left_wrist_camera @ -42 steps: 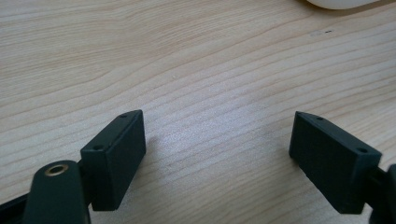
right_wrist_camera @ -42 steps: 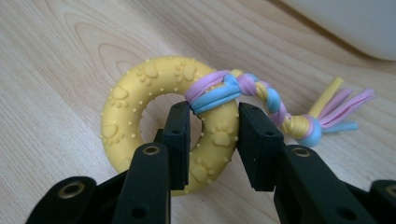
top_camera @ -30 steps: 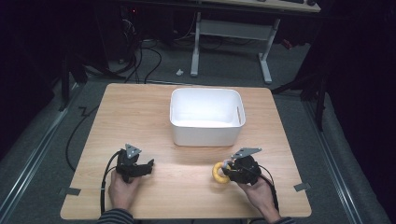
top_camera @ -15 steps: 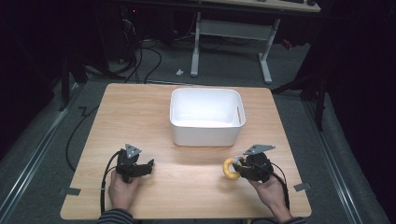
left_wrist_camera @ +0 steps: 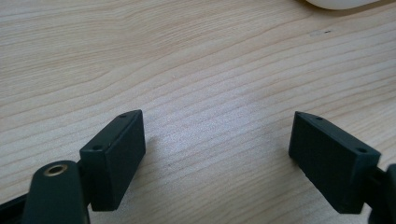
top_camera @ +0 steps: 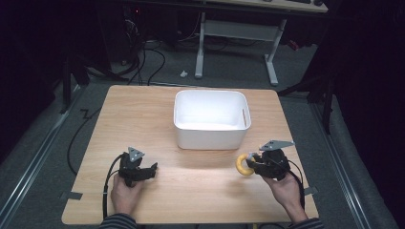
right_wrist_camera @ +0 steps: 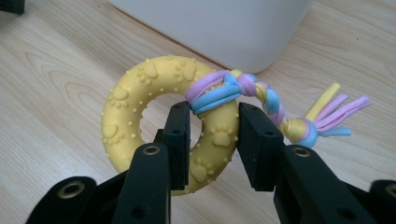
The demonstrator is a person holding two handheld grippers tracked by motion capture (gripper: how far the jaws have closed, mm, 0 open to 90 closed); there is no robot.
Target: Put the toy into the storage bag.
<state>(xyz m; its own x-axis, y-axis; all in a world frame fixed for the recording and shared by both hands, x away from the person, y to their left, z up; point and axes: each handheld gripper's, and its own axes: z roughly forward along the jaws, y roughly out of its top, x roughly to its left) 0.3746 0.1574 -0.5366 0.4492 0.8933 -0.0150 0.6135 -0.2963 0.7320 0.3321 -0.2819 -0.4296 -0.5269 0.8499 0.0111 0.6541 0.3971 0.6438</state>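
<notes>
Right gripper view: right tool (right_wrist_camera: pixel 212 135) clamps the yellow ring (right_wrist_camera: pixel 140 98) beside the white bin (right_wrist_camera: pixel 215 28); left tool (left_wrist_camera: pixel 217 158) gapes empty over the table (left_wrist_camera: pixel 187 56).

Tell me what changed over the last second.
The right gripper, shut on the yellow ring toy, carried it up and to the right, nearer the white bin. The grip held throughout. The left gripper stayed put, fingers open, and the bin did not move.

I see a light wood bench (top_camera: pixel 191 200); one white bin (top_camera: pixel 210 119) sits directly on it, toward the far middle.
</notes>
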